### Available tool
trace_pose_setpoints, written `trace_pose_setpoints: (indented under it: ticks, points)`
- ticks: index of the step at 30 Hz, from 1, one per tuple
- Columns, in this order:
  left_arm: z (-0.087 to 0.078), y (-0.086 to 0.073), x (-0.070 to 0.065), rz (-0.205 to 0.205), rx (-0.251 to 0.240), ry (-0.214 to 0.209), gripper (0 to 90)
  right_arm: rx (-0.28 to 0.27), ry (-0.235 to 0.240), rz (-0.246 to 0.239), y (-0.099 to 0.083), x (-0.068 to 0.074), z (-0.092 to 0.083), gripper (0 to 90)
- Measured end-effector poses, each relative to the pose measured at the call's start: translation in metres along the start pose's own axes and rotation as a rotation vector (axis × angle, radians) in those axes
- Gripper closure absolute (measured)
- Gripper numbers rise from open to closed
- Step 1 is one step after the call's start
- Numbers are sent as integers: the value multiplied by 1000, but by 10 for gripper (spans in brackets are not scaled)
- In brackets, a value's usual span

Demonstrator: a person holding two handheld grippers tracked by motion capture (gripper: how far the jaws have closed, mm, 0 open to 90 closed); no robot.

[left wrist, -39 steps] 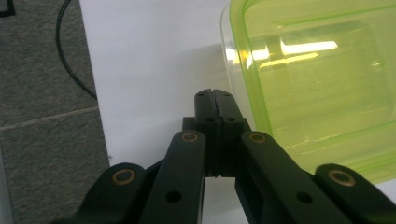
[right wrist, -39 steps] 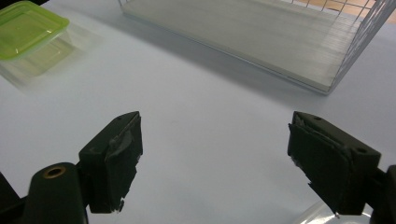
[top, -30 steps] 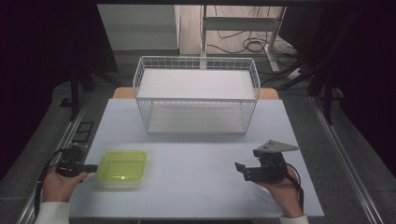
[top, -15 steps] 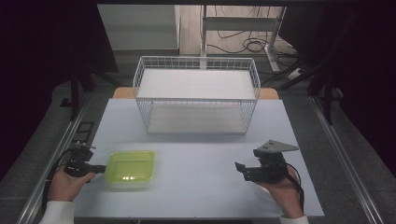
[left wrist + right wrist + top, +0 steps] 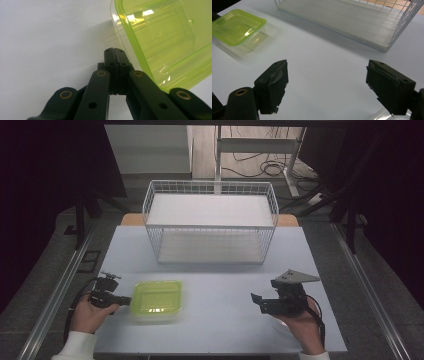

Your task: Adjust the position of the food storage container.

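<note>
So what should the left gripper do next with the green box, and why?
Probably keep nudging the green box sideways toward the middle of the table. The left gripper is shut, with nothing between its jaws, and its tip sits against the box's left edge, so it looks like a push, not a grab. The right gripper waits open on the other side.

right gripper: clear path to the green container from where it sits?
Probably yes. The right gripper has open jaws, and bare table lies between it and the green container; the shut left gripper touches the far side.
</note>
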State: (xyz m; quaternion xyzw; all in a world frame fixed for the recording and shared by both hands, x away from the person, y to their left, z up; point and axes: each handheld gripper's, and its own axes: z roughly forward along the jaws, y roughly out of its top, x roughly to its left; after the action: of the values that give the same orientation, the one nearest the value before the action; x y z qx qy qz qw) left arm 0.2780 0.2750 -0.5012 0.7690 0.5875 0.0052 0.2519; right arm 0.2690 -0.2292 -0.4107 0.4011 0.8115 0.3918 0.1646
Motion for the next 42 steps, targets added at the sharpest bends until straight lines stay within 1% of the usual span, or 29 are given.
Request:
trace_pose_setpoints:
  ticks: [1, 3, 4, 5, 6, 8, 10, 12, 16, 19, 21, 22, 23, 24, 26, 27, 28, 29, 32, 33, 34, 36, 39, 42]
  points:
    - [4, 4, -7, 7, 4, -15, 900, -2, -1, -2, 0, 0, 0, 176]
    - [5, 6, -9, 13, 6, -21, 900, -4, 0, -3, 1, 1, -1, 176]
    - [8, 10, -16, 22, 4, -55, 900, -4, 1, -5, 1, 1, -1, 175]
    - [8, 10, -16, 22, 4, -55, 900, -4, 1, -5, 1, 1, -1, 175]
    - [10, 13, -22, 32, 6, -73, 900, -5, 1, -6, 1, 1, -1, 176]
    - [13, 15, -27, 41, 14, -72, 900, -5, 0, -6, 0, 1, -1, 176]
    - [15, 15, -29, 43, 17, -74, 900, -4, -1, -3, 0, 0, -1, 176]
    - [20, 17, -34, 65, 40, -75, 900, -4, -5, -5, 0, -1, -1, 176]
    - [24, 19, -39, 76, 39, -79, 900, -6, -6, -4, 0, -1, -2, 176]
    - [28, 22, -45, 98, 38, -79, 900, -7, -8, -4, 0, -1, -1, 176]
    - [32, 25, -50, 104, 35, -80, 900, -4, -7, -5, 0, 1, 0, 176]
    - [34, 27, -56, 117, 37, -87, 900, -2, -7, -7, 0, 2, 1, 175]
    - [34, 27, -56, 117, 37, -87, 900, -2, -7, -7, 0, 2, 1, 175]
    - [36, 28, -60, 115, 29, -93, 900, -1, -6, -5, 0, 2, 1, 176]
    - [40, 30, -66, 143, 39, -98, 900, 2, -5, -11, 0, 4, 2, 175]
    - [42, 31, -71, 142, 36, -100, 900, 3, -4, -10, 0, 4, 3, 175]
    - [44, 32, -74, 161, 44, -102, 900, 4, -3, -11, 0, 5, 3, 175]
    - [46, 34, -78, 169, 48, -103, 900, 4, -3, -12, 0, 5, 4, 175]
    - [52, 37, -85, 183, 56, -108, 900, 8, -2, -12, -1, 5, 5, 175]
    - [55, 38, -89, 178, 50, -110, 900, 9, -3, -13, -1, 5, 5, 175]
    - [55, 38, -89, 178, 50, -110, 900, 9, -3, -13, -1, 5, 5, 175]
    - [58, 41, -94, 182, 38, -110, 900, 10, -2, -12, -1, 5, 6, 175]
    - [60, 43, -96, 191, 33, -107, 900, 12, 1, -12, -1, 7, 7, 175]
    - [63, 47, -101, 198, 26, -106, 900, 12, 3, -16, -1, 8, 8, 175]
